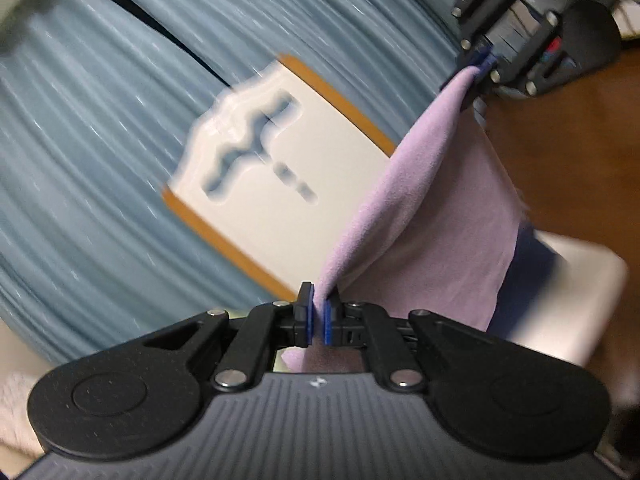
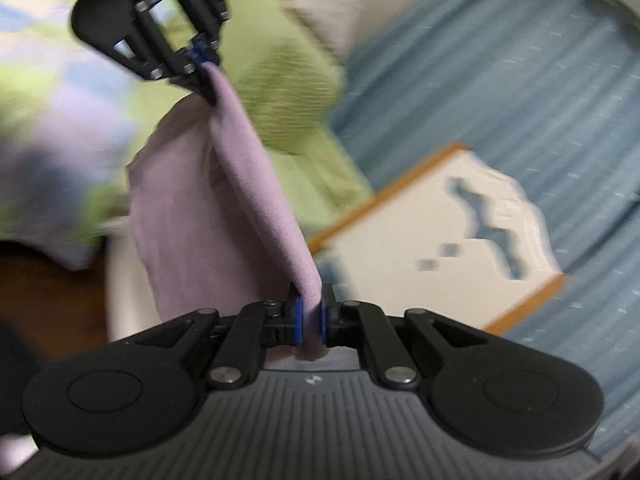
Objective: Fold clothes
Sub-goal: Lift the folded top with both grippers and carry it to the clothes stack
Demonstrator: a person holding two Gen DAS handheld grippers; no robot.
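A lilac cloth [image 1: 432, 184] hangs stretched in the air between my two grippers. My left gripper [image 1: 319, 312] is shut on one corner of it. My right gripper [image 2: 311, 316] is shut on the other corner of the same cloth [image 2: 224, 184]. Each gripper shows in the other's view, the right one [image 1: 482, 62] at the upper right of the left wrist view, the left one [image 2: 200, 54] at the upper left of the right wrist view. The cloth's lower part sags below the held edge. Both views are motion blurred.
Below lies a blue ribbed bedspread [image 1: 80, 160] with a white, orange-edged board [image 1: 288, 168] printed with a bird shape, also in the right wrist view [image 2: 440, 240]. A green patterned cloth [image 2: 288, 92] and a beige pillow [image 2: 320, 0] lie beyond. Brown floor [image 1: 568, 152] shows at right.
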